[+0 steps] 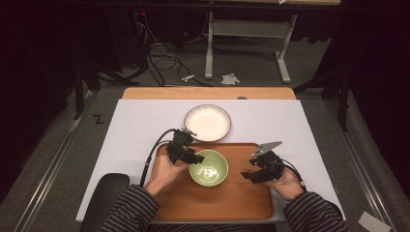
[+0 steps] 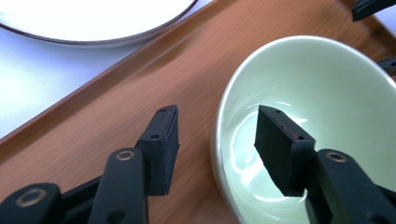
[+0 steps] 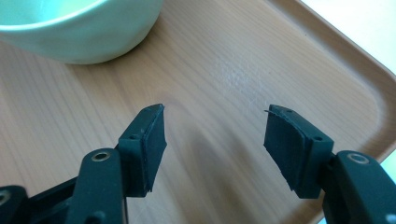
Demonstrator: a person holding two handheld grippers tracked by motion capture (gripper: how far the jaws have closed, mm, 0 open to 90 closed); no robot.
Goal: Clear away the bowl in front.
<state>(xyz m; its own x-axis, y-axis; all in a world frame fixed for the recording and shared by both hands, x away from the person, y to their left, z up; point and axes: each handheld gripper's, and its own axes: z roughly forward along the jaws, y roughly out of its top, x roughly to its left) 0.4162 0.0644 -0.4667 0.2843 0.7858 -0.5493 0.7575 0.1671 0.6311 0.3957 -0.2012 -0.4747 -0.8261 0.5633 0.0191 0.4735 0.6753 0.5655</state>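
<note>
A pale green bowl (image 1: 209,168) (image 2: 322,79) (image 3: 79,28) stands upright on a wooden tray (image 1: 241,198) (image 2: 154,79) (image 3: 224,70). My left gripper (image 1: 196,157) (image 2: 217,135) is open and straddles the bowl's left rim, one pad inside the bowl and one outside; neither pad presses on the rim. To the right of the bowl, my right gripper (image 1: 248,170) (image 3: 215,140) hovers open over bare tray wood with nothing between its jaws.
A white ribbed bowl (image 1: 208,123) (image 2: 93,18) sits just beyond the tray on the white mat (image 1: 140,125). A black rounded chair part (image 1: 104,198) is at the table's near left corner. Cables and a desk frame (image 1: 209,48) lie on the floor beyond.
</note>
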